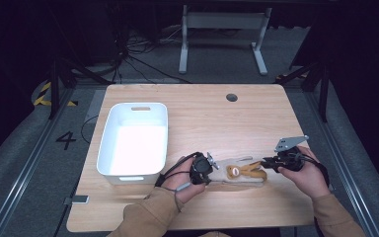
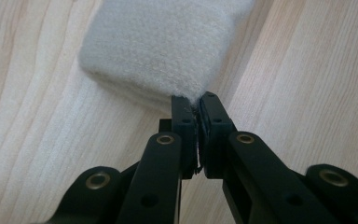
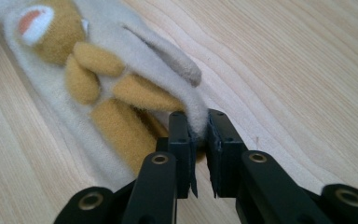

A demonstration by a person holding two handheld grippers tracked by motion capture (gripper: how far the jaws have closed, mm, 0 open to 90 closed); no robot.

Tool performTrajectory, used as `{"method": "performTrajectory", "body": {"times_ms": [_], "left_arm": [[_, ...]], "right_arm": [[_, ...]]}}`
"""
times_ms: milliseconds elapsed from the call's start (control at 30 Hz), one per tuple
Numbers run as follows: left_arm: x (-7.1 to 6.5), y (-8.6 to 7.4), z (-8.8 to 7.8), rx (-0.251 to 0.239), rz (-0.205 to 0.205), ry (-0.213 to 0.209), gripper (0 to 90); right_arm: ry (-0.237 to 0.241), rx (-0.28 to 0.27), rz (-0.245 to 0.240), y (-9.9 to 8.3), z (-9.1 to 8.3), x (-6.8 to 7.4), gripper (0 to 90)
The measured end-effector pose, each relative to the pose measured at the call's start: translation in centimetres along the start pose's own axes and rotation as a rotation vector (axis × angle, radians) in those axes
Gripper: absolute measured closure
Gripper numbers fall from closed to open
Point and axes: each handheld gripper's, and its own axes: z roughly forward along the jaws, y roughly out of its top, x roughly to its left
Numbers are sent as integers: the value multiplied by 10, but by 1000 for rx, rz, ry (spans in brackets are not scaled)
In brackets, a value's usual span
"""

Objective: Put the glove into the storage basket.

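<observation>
lab, numbered floor (image 1: 65, 140), hazard tape (image 1: 43, 94), loose cables (image 1: 128, 54)

Apparently "4" on floor (image 1: 65, 140)

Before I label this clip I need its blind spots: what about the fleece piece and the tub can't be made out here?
- Cream fleece piece, high view: too small to tell sock from pouch.
- Its far end, left gripper view: cut off by the top edge; the left gripper covers its pinched corner.
- Bear patch, right gripper view: cropped at the top edge.
- White tub, high view: glare washes out the floor.
</observation>
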Motion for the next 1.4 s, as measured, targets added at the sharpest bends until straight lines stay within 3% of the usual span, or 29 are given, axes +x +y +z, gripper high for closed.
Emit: {"method": "performTrajectory", "body": {"times_ms": [200, 433, 633, 700, 767, 933, 1100, 1267, 1400], "left_arm": [[0, -1, 5, 25, -10, -13, 868], [1, -2, 7, 43, -13, -30, 861], [2, -2, 4, 44, -32, -44, 834], [3, -2, 3, 42, -33, -44, 816], [3, -2, 2, 41, -35, -43, 815], [3, -3, 0, 37, -38, -41, 803], [5, -4, -5, 38, -46, -50, 762], [7, -4, -15, 29, -49, -64, 687], [8, -1, -23, -10, -46, -69, 629]], "right_arm": [[14, 15, 3, -2, 2, -1, 761], [-22, 15, -16, -3, -8, -5, 710], [-34, 6, -27, -1, -9, -4, 755], [-34, -8, -28, 0, -8, -1, 806], [0, -40, -44, 4, -1, 6, 861], [5, -39, -73, 7, 10, 10, 877], [-33, -8, -65, 1, 21, 5, 884], [-28, -1, -52, -1, 20, 4, 874], [-30, -31, -31, -1, 9, 3, 859]]}}
